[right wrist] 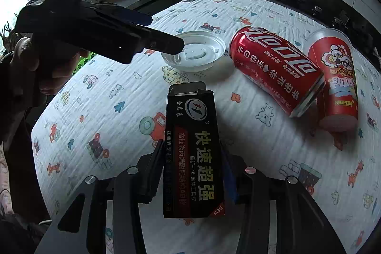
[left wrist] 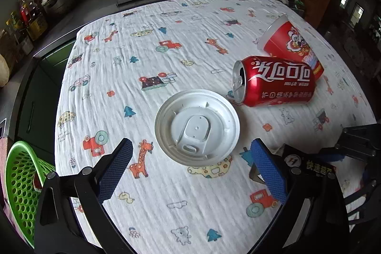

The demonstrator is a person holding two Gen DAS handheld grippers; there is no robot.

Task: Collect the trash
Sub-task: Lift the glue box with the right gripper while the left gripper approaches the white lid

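Fingers [left wrist: 266, 166] on my left gripper [left wrist: 193, 163] spread wide, nothing between, above flat white plastic lid [left wrist: 197, 127] on desk cloth [left wrist: 166, 44] | right gripper [right wrist: 193, 170] pinching black cardboard glue box [right wrist: 193, 154] | risk: I judge thin lid may skid or flip under closing pads; box could slip.

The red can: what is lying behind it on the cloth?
Behind the can lies a red cup on its side, touching it, on the printed cloth. The can covers the cup's lower side, so that part is not visible.
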